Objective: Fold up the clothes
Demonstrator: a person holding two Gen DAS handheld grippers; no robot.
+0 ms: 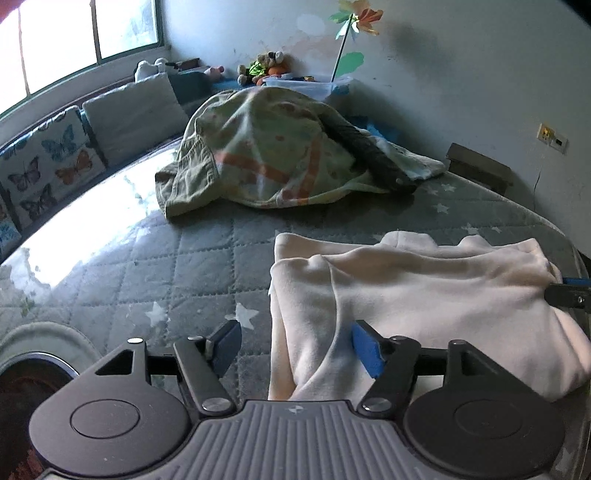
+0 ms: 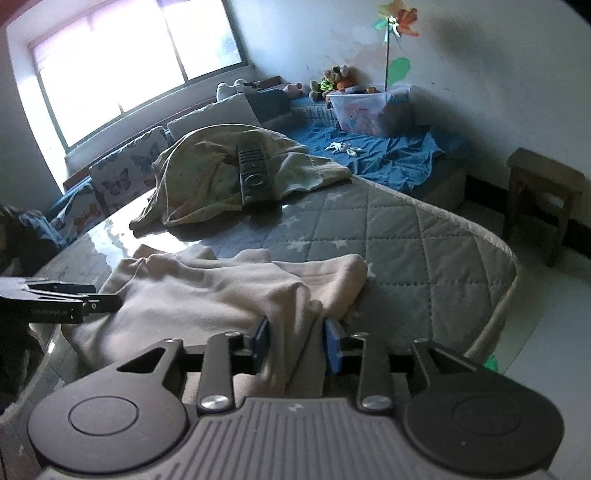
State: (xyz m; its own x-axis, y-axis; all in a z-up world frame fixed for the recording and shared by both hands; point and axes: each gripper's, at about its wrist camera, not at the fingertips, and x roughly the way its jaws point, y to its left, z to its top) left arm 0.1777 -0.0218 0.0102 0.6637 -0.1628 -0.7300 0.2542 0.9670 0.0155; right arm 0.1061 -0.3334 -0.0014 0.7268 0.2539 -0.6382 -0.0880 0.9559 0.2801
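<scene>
One grey quilted bed cover printed with white stars (image 1: 207, 258) fills most of both views, with a bright patch of window glare on its left part. A second bed behind it carries one rumpled blue sheet (image 2: 384, 155). On the grey cover lie two pieces of laundry. The nearer is one cream fleece garment (image 1: 424, 295), partly folded and bunched, lying at the near right part of the bed close to its rounded edge. The farther is one heap of pale green cloth with orange stripes (image 1: 266, 155), well apart from the cream garment, and one long black remote control (image 2: 253, 173) rests on top of it.

Along the window side stand three cushions that can be counted: two with butterfly prints (image 1: 48, 166) and one plain grey one (image 1: 133, 114). One clear plastic storage box (image 2: 365, 110) sits on the blue sheet near the wall, and one paper pinwheel on a stick (image 2: 395, 22) rises from it. One brown wooden stool (image 2: 543, 195) stands on the floor to the right. Soft toys cluster by the wall; their number is too blurred to tell.

Two grippers show. The left gripper (image 1: 295, 349) has its blue-padded jaws spread wide; the garment's left edge lies between them, against the right pad only and clear of the left one. The right gripper (image 2: 295, 339) has its jaws set narrowly, with a fold of the cream garment's near edge between them, both pads touching the cloth.
</scene>
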